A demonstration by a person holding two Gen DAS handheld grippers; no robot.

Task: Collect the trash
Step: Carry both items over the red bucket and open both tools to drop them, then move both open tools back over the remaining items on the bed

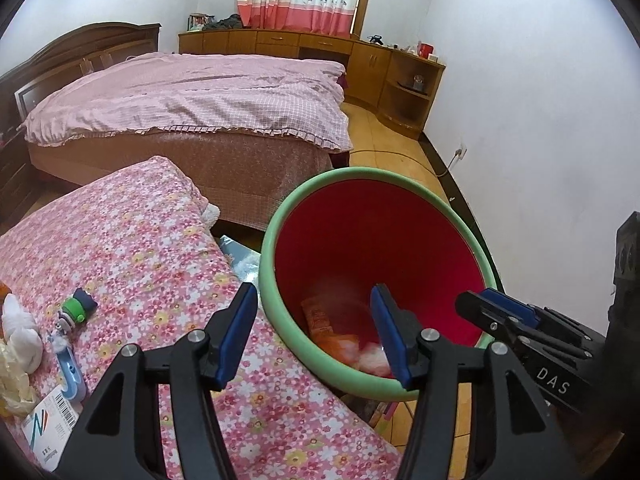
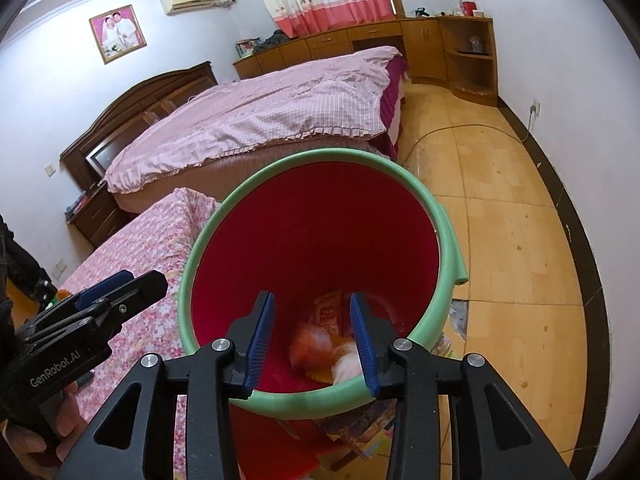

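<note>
Both wrist views look steeply down, close above the shared red bin (image 1: 380, 240), each glimpsing the other.

red bin (image 2: 320, 240) with a green foam rim stands upright right beside the flowery mattress, mouth open. down at the bottom sit an orange snack wrapper (image 2: 329, 314), a blurry orange-ish piece (image 2: 312, 350) and some white crumpled stuff (image 1: 374, 358)

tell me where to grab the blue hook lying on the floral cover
Take the blue hook across its narrow straight shank, coming from above. It lies flat on the cover, so only its two long edges are free for the left claw. Its lower end rests on the card.
</note>
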